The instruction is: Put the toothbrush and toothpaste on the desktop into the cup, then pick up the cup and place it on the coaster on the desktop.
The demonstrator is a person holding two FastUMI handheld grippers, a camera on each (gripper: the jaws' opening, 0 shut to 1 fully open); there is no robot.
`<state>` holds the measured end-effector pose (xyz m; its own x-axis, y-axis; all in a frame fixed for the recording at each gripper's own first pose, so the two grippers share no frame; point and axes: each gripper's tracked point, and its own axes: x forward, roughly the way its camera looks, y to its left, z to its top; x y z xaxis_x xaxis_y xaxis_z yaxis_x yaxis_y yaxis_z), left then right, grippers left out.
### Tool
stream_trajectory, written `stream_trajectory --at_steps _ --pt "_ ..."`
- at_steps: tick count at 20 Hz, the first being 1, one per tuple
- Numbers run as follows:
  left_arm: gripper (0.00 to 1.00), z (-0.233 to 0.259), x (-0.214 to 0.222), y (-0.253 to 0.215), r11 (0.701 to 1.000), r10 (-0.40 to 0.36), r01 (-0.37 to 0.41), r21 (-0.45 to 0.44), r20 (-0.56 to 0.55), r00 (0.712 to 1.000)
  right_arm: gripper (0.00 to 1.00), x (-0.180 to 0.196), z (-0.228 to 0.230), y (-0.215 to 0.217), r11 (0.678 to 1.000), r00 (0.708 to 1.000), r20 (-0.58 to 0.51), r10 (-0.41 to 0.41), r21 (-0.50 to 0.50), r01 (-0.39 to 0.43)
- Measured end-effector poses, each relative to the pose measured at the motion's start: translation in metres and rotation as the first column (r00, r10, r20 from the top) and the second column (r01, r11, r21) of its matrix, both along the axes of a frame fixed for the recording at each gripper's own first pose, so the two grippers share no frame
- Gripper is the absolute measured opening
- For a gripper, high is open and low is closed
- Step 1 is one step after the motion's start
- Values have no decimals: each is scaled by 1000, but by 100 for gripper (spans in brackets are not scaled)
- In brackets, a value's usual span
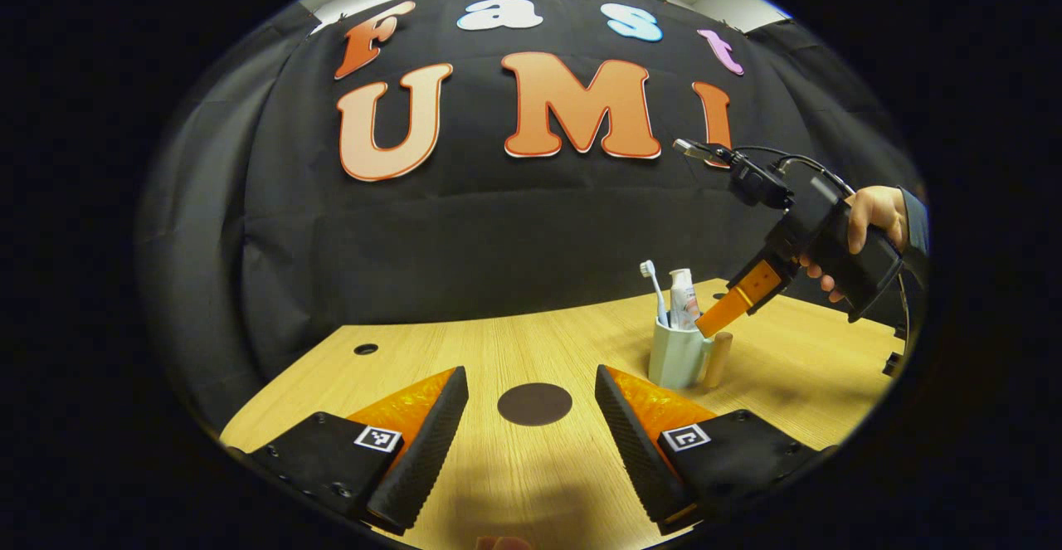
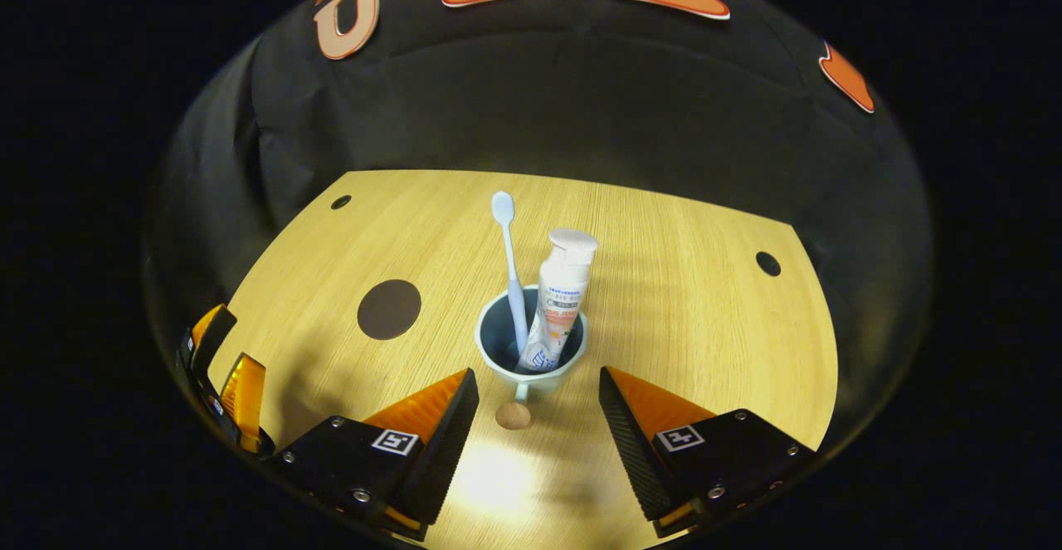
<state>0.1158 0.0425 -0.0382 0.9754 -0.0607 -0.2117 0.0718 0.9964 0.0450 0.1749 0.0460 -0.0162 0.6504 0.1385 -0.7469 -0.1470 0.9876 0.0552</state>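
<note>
Toothbrush (image 2: pixel 509 264) and toothpaste tube (image 2: pixel 557 301) already upright inside the pale cup (image 2: pixel 531 380); first half done, lift onto coaster (image 2: pixel 389 309) left. Cup on desktop (image 2: pixel 689 301), well apart from coaster. Right gripper (image 2: pixel 538 430) spread wide above cup's wooden handle (image 2: pixel 513 416); left gripper (image 1: pixel 531 442) spread, empty, near coaster.

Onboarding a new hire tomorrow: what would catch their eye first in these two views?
First the pale cup mid-desk, with the toothbrush and toothpaste already standing in it. Next the right gripper, held in a hand, angled down with its orange fingers open above the cup's wooden handle. Then the dark round coaster, bare on the wooden desktop between the left gripper's open fingers.
</note>
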Motion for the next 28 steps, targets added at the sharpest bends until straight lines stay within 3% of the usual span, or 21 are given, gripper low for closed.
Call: stream_trajectory --at_steps 5,9,13,15,16,19,20,21,28 --pt "98 -6 -4 6 1000 5 -5 -11 -9 1000 84 3 -27 4 999 992 -127 -7 -37 2" --pt "98 -14 -6 8 1000 10 -10 -24 -24 1000 75 1 -45 5 998 976 -209 -55 -34 49" --pt "98 -26 -11 7 997 19 -23 -71 -55 998 75 7 -48 10 994 970 -219 -106 -6 107" --pt "98 -26 -14 6 997 22 -26 -73 -58 998 62 4 -47 8 993 970 -213 -115 -29 112" --pt "98 -25 -16 7 997 25 -28 -71 -54 998 65 5 -47 8 993 970 -211 -116 -42 110" --pt "98 -21 -19 9 997 28 -31 -71 -48 998 57 1 -52 6 992 970 -216 -111 -86 95" --pt "98 -21 -20 9 997 28 -32 -74 -47 999 39 -1 -52 4 991 967 -224 -117 -86 99" --pt "98 -22 -21 10 996 31 -34 -77 -48 998 27 -2 -47 5 991 968 -223 -120 -84 103" --pt "98 -20 -27 17 995 50 -53 -79 -45 998 19 0 -47 4 991 983 -181 -44 -134 19"
